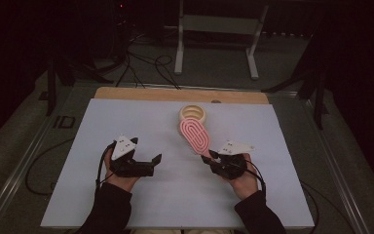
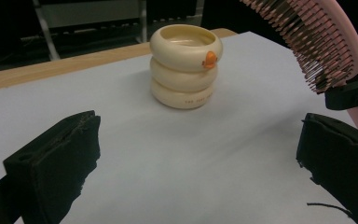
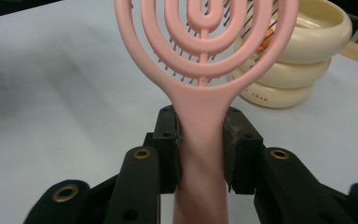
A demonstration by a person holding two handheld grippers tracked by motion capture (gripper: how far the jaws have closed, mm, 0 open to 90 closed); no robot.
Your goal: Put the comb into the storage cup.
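White mat on a table in a dark room, pink brush held up over it.

Right gripper has its jaws clamped on the brush handle (head raised off the mat, bristles facing down), the head reaching toward a cream three-ring holder that stands near the mat's far edge. Left gripper hovers to the left, jaws wide apart with nothing between them, well apart from the brush.
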